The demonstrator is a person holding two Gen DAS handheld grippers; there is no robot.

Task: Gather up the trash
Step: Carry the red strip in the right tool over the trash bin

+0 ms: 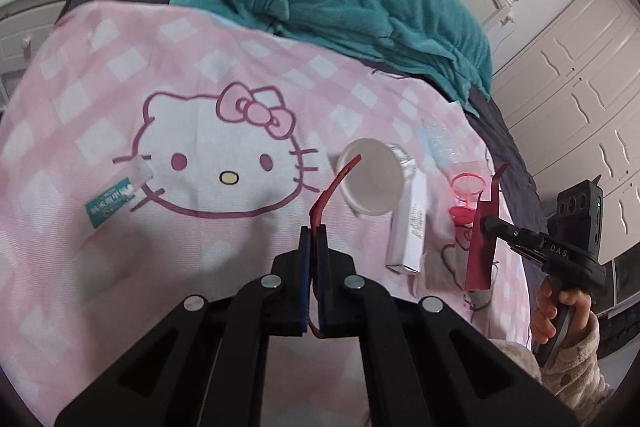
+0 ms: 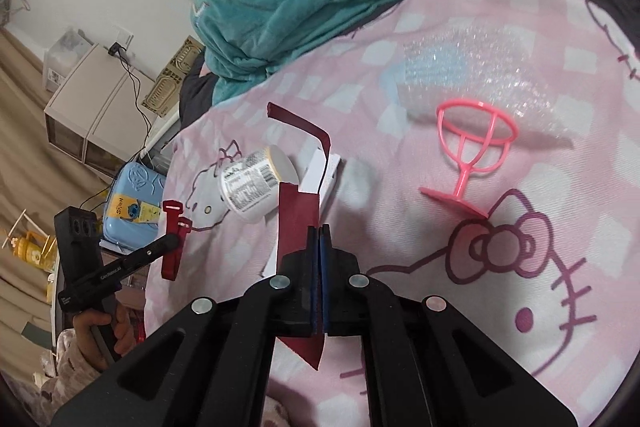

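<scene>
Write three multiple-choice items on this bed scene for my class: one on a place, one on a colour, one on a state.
1. Where does the pink stand lie?
A. on the teal blanket
B. on the pink sheet, next to the bubble wrap
C. inside the white cup

2. What colour are the strips held by the two grippers?
A. dark red
B. yellow
C. teal

3. How does the white cup rest?
A. upright
B. tipped on its side
C. stacked on the white box

Key:
1 B: the stand lies on the pink sheet, its bowl against the bubble wrap.
2 A: the left gripper pinches a dark red strip, and the right gripper another.
3 B: its label faces up and its mouth points sideways.
</scene>
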